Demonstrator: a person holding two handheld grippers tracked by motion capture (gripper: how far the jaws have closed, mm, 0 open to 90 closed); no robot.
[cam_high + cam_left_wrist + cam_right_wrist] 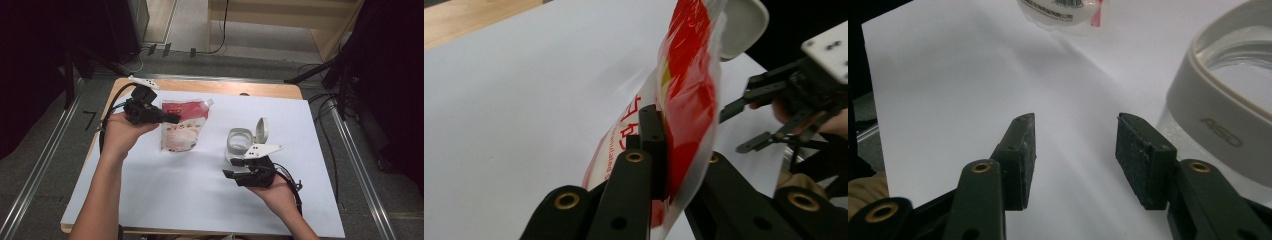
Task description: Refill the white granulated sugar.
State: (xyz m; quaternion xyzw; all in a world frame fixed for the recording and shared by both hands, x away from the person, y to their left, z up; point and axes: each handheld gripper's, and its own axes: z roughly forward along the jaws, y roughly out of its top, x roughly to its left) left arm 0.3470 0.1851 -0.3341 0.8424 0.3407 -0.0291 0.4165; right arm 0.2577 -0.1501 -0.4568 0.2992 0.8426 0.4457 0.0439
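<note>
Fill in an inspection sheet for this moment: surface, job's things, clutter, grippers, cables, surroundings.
Surface: white sheet laid over a wooden table.
Job's things: red and white refill pouch with a corner spout, clamped at its edge; clear container with a grey collar, its flip lid standing open.
Clutter: nothing seen.
Grippers: left gripper shut on the pouch; right gripper open, nothing between its jaws, beside the container.
Cables: a black cable trails from each gripper; more cables run on the floor past the table's right edge.
Surroundings: grey floor, metal rails along both sides, wooden furniture beyond the table.
</note>
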